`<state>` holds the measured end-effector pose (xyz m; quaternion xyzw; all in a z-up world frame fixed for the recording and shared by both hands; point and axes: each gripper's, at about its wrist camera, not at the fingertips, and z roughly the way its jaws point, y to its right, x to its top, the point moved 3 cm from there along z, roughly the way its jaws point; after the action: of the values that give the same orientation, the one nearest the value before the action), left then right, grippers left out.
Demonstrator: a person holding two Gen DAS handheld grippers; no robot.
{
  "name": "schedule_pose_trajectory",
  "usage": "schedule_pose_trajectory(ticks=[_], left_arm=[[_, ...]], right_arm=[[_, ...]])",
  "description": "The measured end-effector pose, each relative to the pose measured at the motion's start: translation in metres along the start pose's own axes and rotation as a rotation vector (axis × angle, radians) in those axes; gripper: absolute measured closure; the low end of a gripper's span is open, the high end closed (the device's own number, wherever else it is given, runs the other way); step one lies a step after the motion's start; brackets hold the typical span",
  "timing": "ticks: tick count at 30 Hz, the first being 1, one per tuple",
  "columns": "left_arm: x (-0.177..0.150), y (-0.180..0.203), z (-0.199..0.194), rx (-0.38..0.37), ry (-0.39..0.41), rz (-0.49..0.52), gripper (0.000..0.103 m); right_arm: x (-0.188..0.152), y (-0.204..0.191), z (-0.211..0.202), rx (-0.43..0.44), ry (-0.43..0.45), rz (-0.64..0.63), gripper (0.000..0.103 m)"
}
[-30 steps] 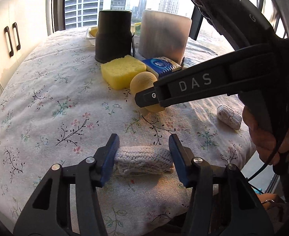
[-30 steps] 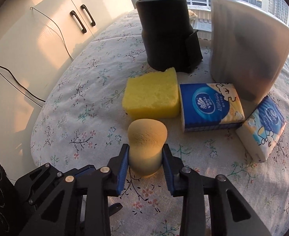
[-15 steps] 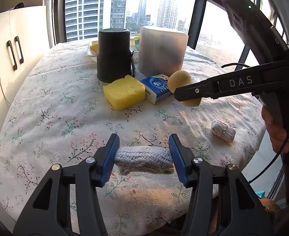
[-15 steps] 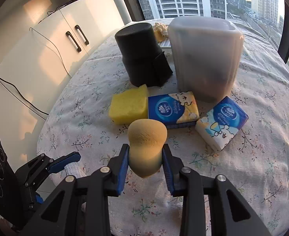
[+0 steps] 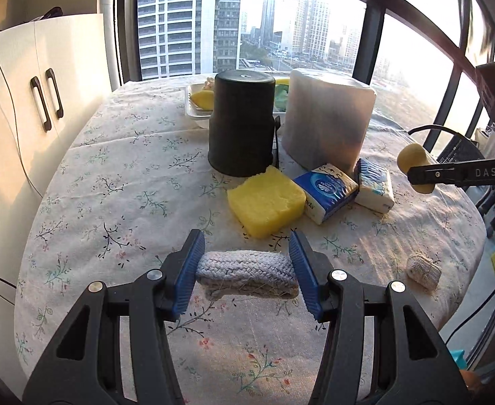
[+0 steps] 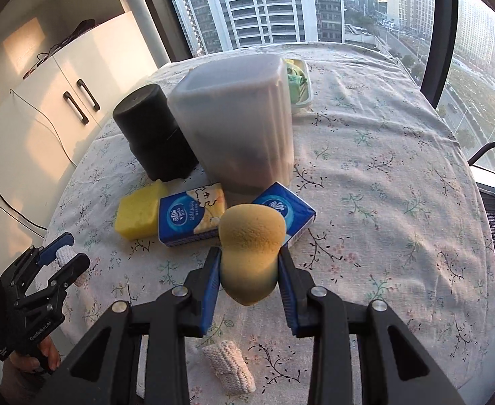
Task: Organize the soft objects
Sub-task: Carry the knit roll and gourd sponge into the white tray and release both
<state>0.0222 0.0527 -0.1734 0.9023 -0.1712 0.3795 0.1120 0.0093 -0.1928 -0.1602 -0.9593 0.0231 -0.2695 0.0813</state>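
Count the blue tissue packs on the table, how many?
2. One blue-and-white tissue pack lies beside the yellow sponge block; the other blue-and-white tissue pack lies right of it, before the frosted grey container.

Left gripper (image 5: 245, 271): matte black plastic frame with triangular cut-outs, round silver screws at the pivots, ribbed blue pads (image 5: 189, 271) on the fingers; white "GenRobot.AI" lettering on its handle, bare skin of the left hand (image 6: 47, 357) below. Right gripper (image 6: 249, 278): same black build, silver screws, blue pads, white "DAS" lettering on the finger, green LED on the dark body, thin black cable trailing.
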Motion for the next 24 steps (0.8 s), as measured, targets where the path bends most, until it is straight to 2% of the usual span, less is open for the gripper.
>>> schedule_pose_trajectory(ticks=[12, 15, 20, 24], left_arm=[[0.049, -0.052, 0.039, 0.141, -0.021, -0.03, 0.053], [0.066, -0.066, 0.048, 0.156, -0.011, -0.037, 0.053], [0.097, -0.087, 0.069, 0.174, -0.004, -0.042, 0.053], [0.121, -0.1, 0.089, 0.182, 0.002, -0.043, 0.053]], right_arm=[[0.035, 0.046, 0.01, -0.054, 0.009, 0.054, 0.068], [0.049, 0.059, 0.017, -0.074, 0.012, 0.068, 0.068], [0.072, 0.08, 0.035, -0.051, -0.006, 0.11, 0.068], [0.097, 0.09, 0.051, -0.078, -0.003, 0.103, 0.068]])
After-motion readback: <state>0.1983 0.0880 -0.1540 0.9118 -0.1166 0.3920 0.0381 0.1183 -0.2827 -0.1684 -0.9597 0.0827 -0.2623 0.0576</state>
